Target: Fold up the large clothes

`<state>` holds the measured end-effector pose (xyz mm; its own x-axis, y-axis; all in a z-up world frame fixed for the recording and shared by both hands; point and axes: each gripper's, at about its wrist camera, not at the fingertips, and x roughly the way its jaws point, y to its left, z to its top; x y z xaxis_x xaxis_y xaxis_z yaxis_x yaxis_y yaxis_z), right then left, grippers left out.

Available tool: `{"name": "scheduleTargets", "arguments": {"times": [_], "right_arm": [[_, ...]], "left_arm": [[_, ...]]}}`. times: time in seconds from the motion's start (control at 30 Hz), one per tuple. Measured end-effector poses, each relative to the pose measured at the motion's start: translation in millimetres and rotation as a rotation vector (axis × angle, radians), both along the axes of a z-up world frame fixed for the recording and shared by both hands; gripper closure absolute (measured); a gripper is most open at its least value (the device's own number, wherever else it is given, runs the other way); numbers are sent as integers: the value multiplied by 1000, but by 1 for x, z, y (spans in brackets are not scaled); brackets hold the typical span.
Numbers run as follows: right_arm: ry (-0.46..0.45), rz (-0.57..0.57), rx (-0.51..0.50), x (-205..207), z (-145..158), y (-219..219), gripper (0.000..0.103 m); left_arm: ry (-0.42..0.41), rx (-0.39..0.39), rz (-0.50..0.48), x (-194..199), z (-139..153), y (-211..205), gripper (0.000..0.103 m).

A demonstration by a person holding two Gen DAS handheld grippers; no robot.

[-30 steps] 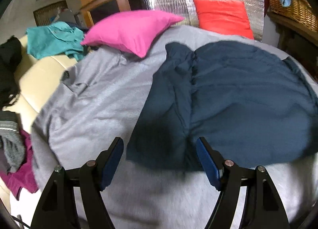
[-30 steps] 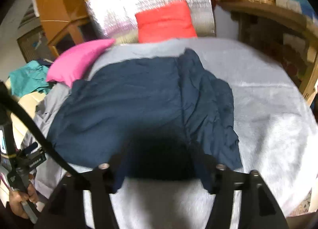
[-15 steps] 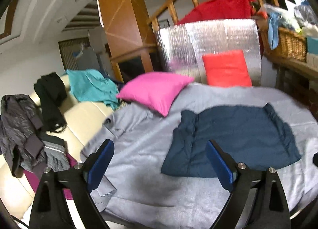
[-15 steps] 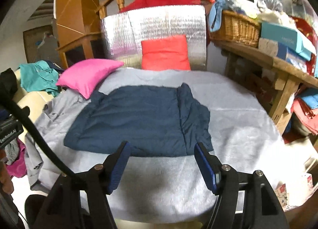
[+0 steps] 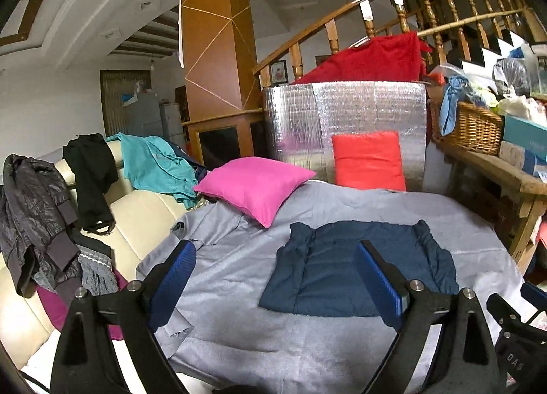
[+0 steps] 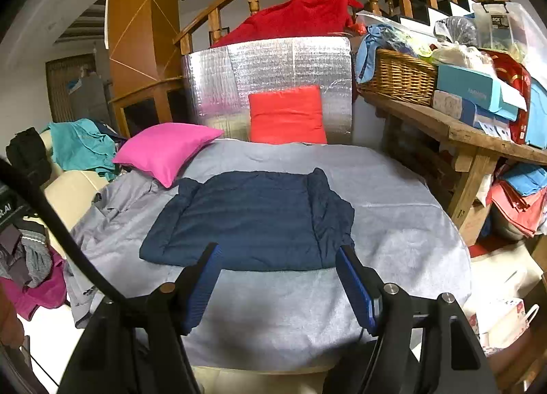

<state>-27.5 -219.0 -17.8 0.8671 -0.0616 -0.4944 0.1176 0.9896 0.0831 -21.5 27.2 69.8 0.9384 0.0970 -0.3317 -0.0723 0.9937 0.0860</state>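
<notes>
A navy padded garment [image 5: 328,267] [image 6: 253,216] lies flat on the grey blanket [image 5: 342,209] [image 6: 393,188], folded into a rough rectangle with its side parts turned in. My left gripper [image 5: 275,245] hovers well back from it, off its left near corner, open and empty. My right gripper [image 6: 277,248] hangs above the blanket's near edge in front of the garment, also open, with nothing between its blue pads [image 6: 355,284]. Neither gripper touches the cloth.
A pink pillow [image 5: 256,185] and a red pillow [image 5: 367,161] sit at the blanket's far end against a silver foil mat [image 5: 342,113]. Clothes [image 5: 34,202] hang over a cream sofa on the left. A wooden table [image 6: 478,134] with a wicker basket [image 6: 400,76] stands on the right.
Both grippers have drawn back and risen away from the navy garment, which now looks smaller and farther off. The left jaws have widened. The garment lies as it was.
</notes>
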Motion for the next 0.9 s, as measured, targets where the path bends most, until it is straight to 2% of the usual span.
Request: {"name": "scheduleTargets", "arguments": {"times": [0.37,0.9], "right_arm": [[-27,17,-2,-6,10,10,31],[-9,17,-16,-2,11,17,31]], "left_arm": [[-18,-9,7,-12,5,6,9],[-20,-24,6,-16,5,10,9]]}}
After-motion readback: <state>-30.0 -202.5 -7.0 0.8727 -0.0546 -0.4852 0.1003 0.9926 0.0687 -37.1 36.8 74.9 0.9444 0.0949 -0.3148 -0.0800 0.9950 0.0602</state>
